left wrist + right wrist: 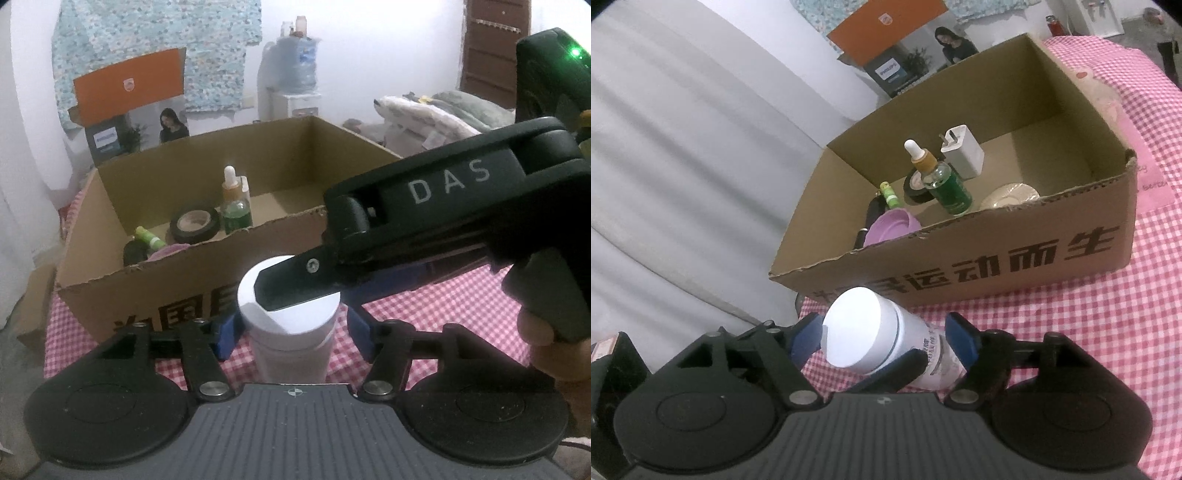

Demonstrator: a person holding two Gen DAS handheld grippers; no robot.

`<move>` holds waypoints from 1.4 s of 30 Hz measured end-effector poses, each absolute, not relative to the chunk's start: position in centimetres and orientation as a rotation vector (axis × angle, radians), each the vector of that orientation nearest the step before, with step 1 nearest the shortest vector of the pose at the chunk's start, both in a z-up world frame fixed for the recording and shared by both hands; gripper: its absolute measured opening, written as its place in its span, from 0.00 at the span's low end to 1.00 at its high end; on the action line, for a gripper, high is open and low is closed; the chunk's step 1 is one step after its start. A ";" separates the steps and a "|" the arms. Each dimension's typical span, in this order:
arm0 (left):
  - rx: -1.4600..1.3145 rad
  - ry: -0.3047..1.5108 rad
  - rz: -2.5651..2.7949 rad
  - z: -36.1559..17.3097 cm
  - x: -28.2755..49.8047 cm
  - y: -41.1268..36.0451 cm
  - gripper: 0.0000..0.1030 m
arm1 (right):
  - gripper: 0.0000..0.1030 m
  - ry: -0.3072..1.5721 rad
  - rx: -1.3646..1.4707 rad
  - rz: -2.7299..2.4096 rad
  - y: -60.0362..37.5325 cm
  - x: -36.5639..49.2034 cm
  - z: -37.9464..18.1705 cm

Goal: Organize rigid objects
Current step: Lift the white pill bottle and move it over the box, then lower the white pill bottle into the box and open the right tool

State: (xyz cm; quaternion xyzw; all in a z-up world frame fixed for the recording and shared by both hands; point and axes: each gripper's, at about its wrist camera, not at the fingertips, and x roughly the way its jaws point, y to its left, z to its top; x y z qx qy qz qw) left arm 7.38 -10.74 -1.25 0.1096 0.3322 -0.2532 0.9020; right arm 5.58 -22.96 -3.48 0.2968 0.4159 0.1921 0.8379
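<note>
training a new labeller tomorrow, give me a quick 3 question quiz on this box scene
1. True or false: the dropper bottle stands inside the cardboard box.
2. Which item is outside the box? A tape roll, B white-capped bottle, C white charger.
3. What pattern does the tablecloth have?

Key: 1 true. 2 B. 3 pink-and-white check.

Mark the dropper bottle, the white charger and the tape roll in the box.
dropper bottle (951, 190), right wrist view, green glass body
white charger (962, 153), right wrist view, front face
tape roll (195, 224), left wrist view, top rim
</note>
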 end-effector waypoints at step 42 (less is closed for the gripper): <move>0.210 0.646 -0.604 8.7 17.0 -16.7 0.51 | 0.66 0.738 0.497 0.461 -27.7 15.7 9.2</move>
